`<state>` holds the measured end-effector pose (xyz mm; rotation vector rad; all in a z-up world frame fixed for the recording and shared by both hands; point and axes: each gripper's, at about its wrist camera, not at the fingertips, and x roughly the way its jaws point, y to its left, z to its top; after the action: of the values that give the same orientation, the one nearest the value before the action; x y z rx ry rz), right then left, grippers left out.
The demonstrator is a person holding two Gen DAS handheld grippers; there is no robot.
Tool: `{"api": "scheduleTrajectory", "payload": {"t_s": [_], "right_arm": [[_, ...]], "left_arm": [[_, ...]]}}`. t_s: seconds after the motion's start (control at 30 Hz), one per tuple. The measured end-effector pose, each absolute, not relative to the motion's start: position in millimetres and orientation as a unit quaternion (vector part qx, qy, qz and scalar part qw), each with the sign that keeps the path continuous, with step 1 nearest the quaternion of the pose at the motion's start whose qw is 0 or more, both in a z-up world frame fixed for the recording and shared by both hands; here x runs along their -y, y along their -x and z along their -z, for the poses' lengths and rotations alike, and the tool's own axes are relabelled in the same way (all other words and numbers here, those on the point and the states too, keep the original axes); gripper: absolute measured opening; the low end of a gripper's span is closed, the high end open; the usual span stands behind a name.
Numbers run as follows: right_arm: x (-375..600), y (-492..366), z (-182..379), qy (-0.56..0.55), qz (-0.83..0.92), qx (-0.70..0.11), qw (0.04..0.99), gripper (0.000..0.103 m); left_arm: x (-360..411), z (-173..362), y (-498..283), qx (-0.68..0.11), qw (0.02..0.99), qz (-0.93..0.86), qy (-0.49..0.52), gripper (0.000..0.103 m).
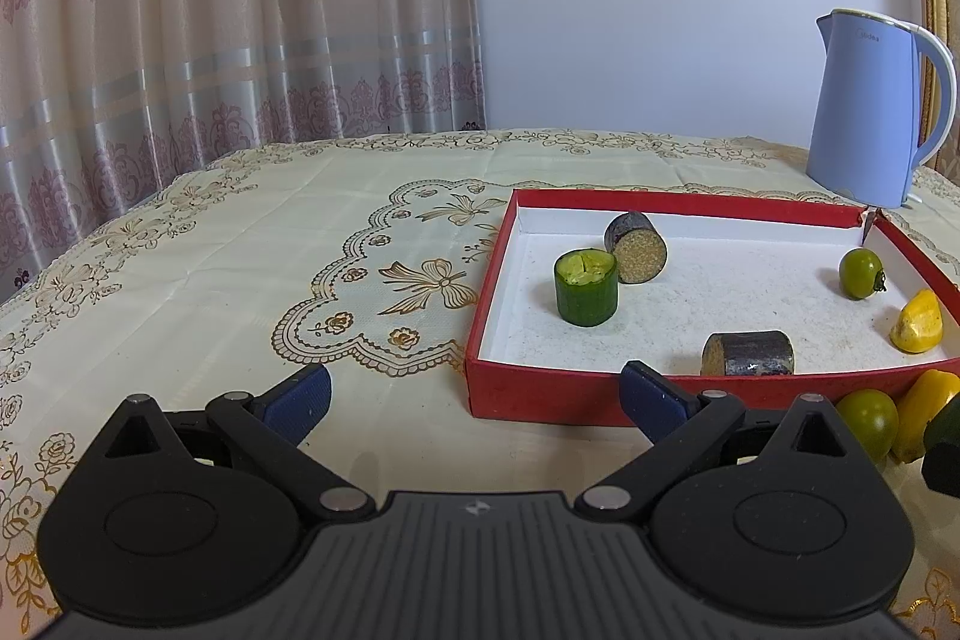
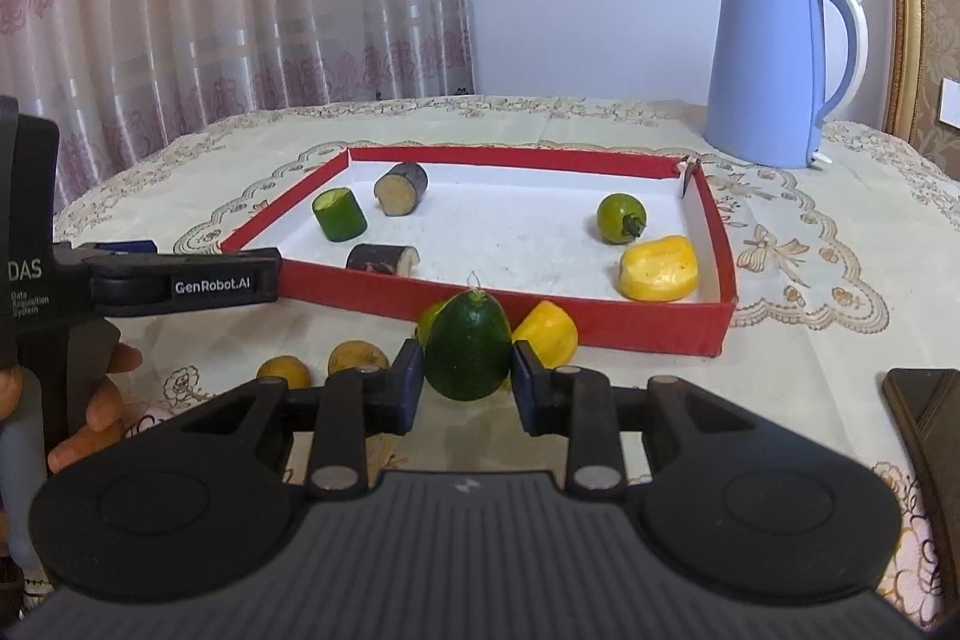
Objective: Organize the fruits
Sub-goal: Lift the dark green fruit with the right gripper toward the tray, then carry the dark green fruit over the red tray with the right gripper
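Observation:
A red tray (image 2: 510,304) (image 1: 528,391) with a white floor holds a green cucumber stub (image 1: 585,293) (image 2: 339,214), two dark cut cylinders (image 1: 636,247) (image 1: 749,353), a green tomato (image 1: 861,273) (image 2: 620,218) and a yellow piece (image 2: 659,268) (image 1: 917,321). My right gripper (image 2: 467,381) is shut on a dark green pointed fruit (image 2: 468,346) just in front of the tray's near wall. Behind that fruit lie another yellow piece (image 2: 549,331) and a partly hidden green fruit. Left of the tray, my left gripper (image 1: 474,397) stands open over the cloth with nothing between its fingers.
Two small brownish-yellow fruits (image 2: 283,373) (image 2: 358,358) lie on the cloth left of my right gripper. A blue kettle (image 2: 774,64) stands behind the tray. A dark flat object (image 2: 924,424) lies at the right edge. A person's hand (image 2: 96,400) holds the left gripper.

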<state>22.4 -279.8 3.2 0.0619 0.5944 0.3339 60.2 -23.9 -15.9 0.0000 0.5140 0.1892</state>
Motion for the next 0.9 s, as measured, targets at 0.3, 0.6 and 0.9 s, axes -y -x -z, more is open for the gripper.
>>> {"api": "scheduleTrajectory", "payload": {"t_s": [0.3,0.6,0.9], "right_arm": [[282,-27,-8,-0.035,-0.164,-0.283,0.944,0.030],[284,-40,-13,-0.036,-0.161,-0.277,0.947,0.030],[283,-54,-16,-0.034,-0.162,-0.275,0.947,0.030]], "left_arm": [[24,16,-60,-0.253,0.963,-0.094,-0.002,0.103],[25,16,-60,-0.254,0.963,-0.094,-0.002,0.103],[25,16,-60,-0.253,0.963,-0.094,-0.003,0.103]]}}
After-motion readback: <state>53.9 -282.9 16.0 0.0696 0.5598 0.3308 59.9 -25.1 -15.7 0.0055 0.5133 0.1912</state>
